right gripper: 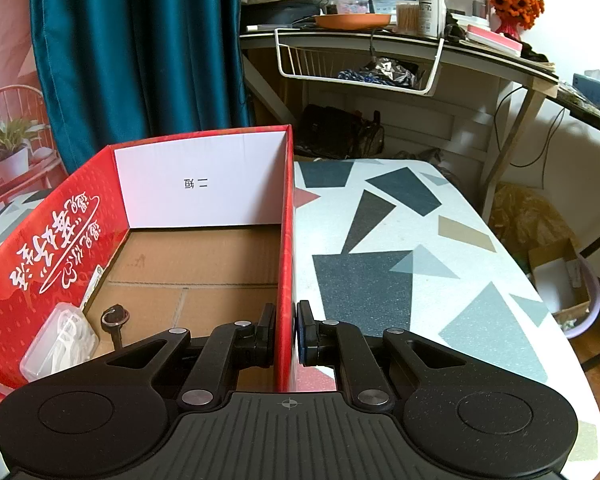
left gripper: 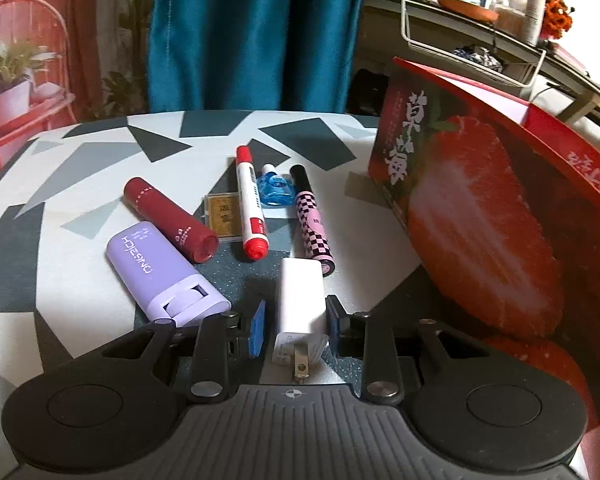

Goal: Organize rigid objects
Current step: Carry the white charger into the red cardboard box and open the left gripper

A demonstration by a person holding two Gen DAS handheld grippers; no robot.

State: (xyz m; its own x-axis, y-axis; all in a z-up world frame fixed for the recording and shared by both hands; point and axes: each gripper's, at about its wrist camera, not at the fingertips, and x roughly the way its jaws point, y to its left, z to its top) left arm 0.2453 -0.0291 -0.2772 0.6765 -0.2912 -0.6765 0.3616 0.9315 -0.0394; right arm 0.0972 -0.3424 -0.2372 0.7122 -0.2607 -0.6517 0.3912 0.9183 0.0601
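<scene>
In the left wrist view a white plug adapter [left gripper: 300, 304] lies between the fingers of my left gripper [left gripper: 296, 320]; the right pad touches it, the left pad stands a little off. Beyond lie a purple case [left gripper: 164, 276], a dark red tube [left gripper: 172, 220], a red marker [left gripper: 250, 204], a blue bottle [left gripper: 276, 188] and a pink checkered tube [left gripper: 312, 216]. In the right wrist view my right gripper [right gripper: 286, 332] is shut on the right wall of the red strawberry box [right gripper: 286, 240], which holds a clear plastic case [right gripper: 60, 344] and a black ring item [right gripper: 116, 316].
The box [left gripper: 480, 208] stands right of the items in the left wrist view. A small gold card [left gripper: 220, 212] lies by the marker. The patterned tablecloth [right gripper: 400, 260] runs right of the box. A cluttered desk [right gripper: 380, 32] and teal curtain [right gripper: 140, 40] stand behind.
</scene>
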